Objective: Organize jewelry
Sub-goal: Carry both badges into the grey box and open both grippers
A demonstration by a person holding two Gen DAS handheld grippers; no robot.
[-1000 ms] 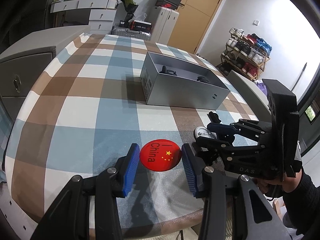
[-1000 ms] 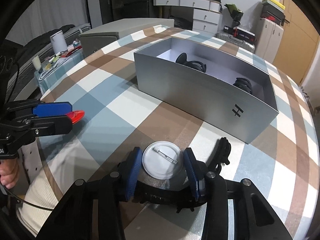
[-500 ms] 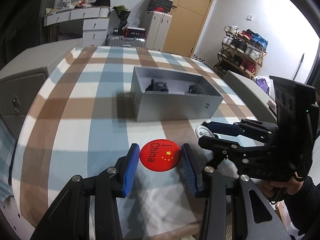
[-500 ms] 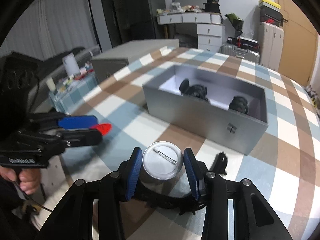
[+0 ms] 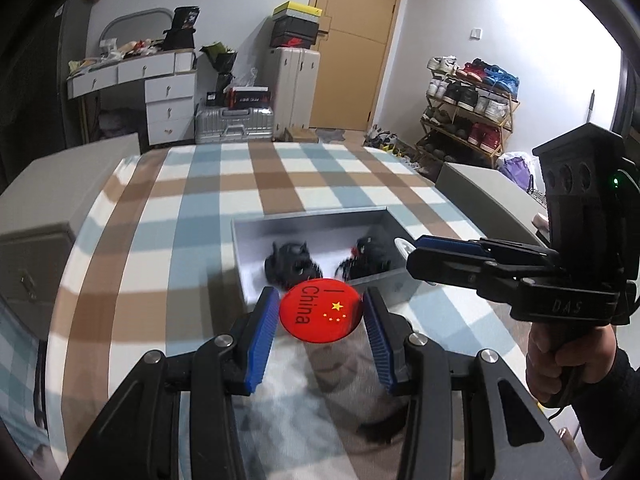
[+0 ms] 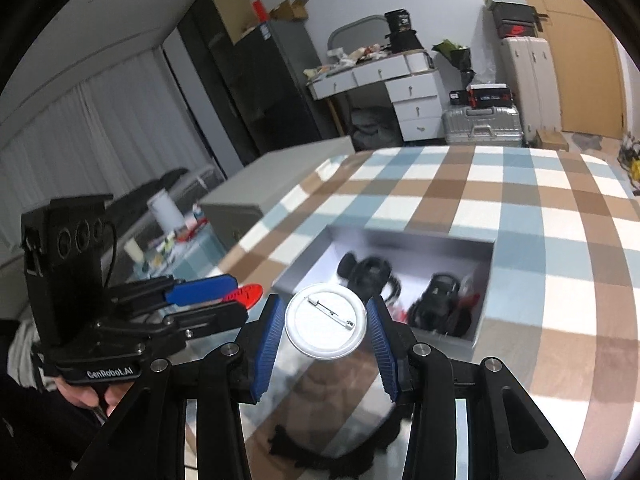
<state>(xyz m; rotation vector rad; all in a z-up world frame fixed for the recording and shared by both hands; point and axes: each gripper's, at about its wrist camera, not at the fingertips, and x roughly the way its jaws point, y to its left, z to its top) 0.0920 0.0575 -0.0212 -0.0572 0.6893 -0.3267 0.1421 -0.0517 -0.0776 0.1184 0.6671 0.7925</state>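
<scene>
My left gripper [image 5: 320,314] is shut on a red round "I China" badge [image 5: 321,311], held in the air over the near wall of the grey box [image 5: 256,228]. My right gripper [image 6: 325,327] is shut on a white round badge [image 6: 325,322] with its pin back facing me, also raised before the grey box [image 6: 486,322]. Two black items lie in the box, one on the left [image 5: 291,263] and one on the right [image 5: 370,258]. The right gripper also shows in the left wrist view [image 5: 408,254], and the left gripper shows in the right wrist view [image 6: 236,300].
The box sits on a table with a blue, brown and white checked cloth [image 5: 224,184]. A black item [image 6: 320,450] lies on the cloth under the right gripper. Grey cabinets [image 5: 48,200] flank the table. A shoe rack [image 5: 468,104] stands by the far wall.
Both grippers have risen and moved toward the box with their badges. The box interior now shows from above.
</scene>
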